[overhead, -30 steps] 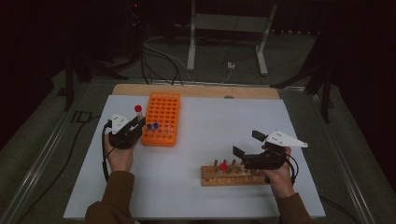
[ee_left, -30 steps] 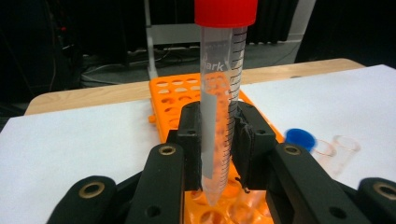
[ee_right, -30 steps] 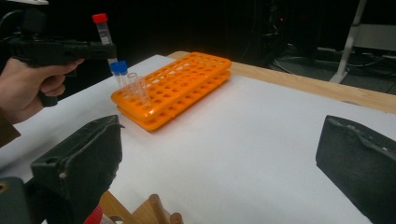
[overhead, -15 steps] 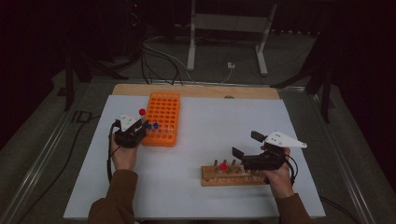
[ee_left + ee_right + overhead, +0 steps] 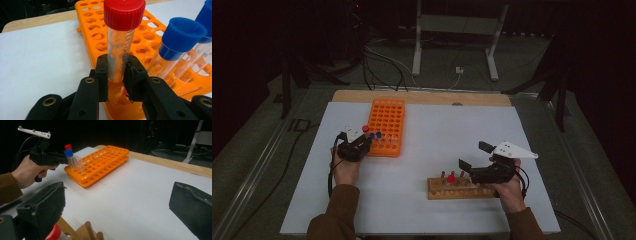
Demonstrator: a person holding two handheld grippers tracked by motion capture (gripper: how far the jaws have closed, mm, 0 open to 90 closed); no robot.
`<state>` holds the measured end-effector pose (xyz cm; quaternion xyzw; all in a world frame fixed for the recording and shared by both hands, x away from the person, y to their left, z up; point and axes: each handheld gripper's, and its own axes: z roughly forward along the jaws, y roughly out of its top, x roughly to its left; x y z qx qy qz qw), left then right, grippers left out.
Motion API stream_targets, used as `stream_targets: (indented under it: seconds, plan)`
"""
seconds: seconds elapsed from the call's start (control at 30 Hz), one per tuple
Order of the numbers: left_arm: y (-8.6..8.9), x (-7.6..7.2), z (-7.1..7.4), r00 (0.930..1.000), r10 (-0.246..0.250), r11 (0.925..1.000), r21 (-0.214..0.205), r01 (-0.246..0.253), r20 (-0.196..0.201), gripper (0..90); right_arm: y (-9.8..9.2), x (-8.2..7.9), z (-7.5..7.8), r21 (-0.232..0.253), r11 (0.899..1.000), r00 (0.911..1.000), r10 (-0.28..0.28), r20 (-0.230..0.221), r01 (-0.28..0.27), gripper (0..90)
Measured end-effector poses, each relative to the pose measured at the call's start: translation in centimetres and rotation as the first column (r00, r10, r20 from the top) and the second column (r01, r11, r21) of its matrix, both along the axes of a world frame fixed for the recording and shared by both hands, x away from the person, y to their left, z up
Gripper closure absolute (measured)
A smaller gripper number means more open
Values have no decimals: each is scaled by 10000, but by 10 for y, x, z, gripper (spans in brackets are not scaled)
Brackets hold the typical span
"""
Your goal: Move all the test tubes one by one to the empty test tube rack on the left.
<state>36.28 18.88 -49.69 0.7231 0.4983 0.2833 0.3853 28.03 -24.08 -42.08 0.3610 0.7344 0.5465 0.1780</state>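
Note:
My left gripper is shut on a clear tube with a red cap, held upright over the near corner of the orange rack. The tube's lower end is hidden behind the jaws. Two blue-capped tubes stand in the rack just beside it. In the high view the left gripper sits at the rack's near-left corner. My right gripper is open above a wooden peg rack that holds a red-capped tube. Nothing lies between the right gripper's jaws.
A white sheet covers the table, with a wooden edge at the far side. Behind the table are cables and a metal stand on the floor. Most holes of the orange rack have no tube in them.
My left gripper has moved down and slightly right with the red-capped tube, closer to the rack's near-left corner. The right gripper has stayed in place.

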Motion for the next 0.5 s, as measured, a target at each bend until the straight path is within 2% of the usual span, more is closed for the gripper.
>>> stream_targets:
  seconds: [0.1,0.27,0.5]
  plan:
    - [1,-1,0,10000,93,10000,-24,-93,-36,693,0,-1,0,-3,10000,10000,20,12,-20,6]
    - [6,-6,0,9998,188,9993,-322,-189,-35,637,0,-1,0,36,10000,10000,67,19,-67,6]
    - [21,-18,4,9991,432,9932,-1081,-426,30,572,1,-4,0,19,9995,9995,308,11,-308,6]
